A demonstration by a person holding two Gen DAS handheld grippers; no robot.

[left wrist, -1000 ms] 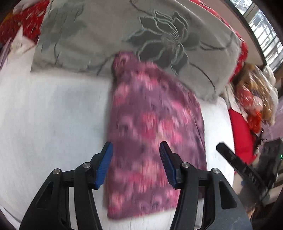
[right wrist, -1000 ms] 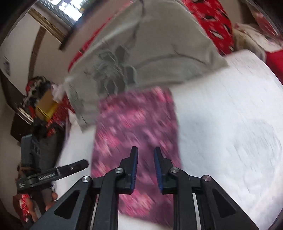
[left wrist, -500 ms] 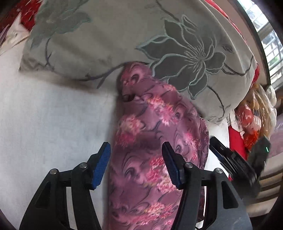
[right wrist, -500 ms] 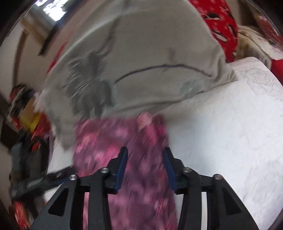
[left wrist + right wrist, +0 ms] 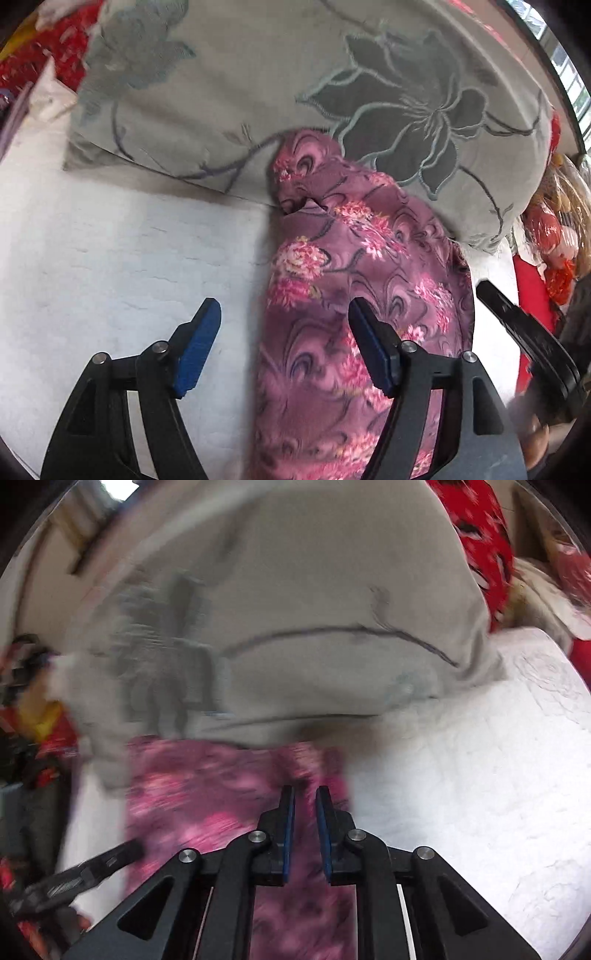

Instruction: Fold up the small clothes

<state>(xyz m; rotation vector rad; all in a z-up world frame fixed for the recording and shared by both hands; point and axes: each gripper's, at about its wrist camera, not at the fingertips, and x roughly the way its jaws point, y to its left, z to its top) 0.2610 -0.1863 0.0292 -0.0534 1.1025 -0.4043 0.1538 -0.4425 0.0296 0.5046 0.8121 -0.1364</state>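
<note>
Lying against the pillow point(image 5: 258, 74), the garment's point(image 5: 351, 295) far edge bunches.

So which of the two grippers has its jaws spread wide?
The left gripper: its blue pads stand far apart over the purple floral garment. The right gripper shows only a narrow gap.

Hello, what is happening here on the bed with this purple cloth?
A person is folding a small purple floral garment on a white bed, using tongs in each hand. The left tongs are wide open over the garment's left edge, gripping nothing. The right tongs are nearly closed above the cloth; that view is blurred, so whether they pinch fabric is unclear. The garment's far end lies bunched against a grey flowered pillow.
</note>
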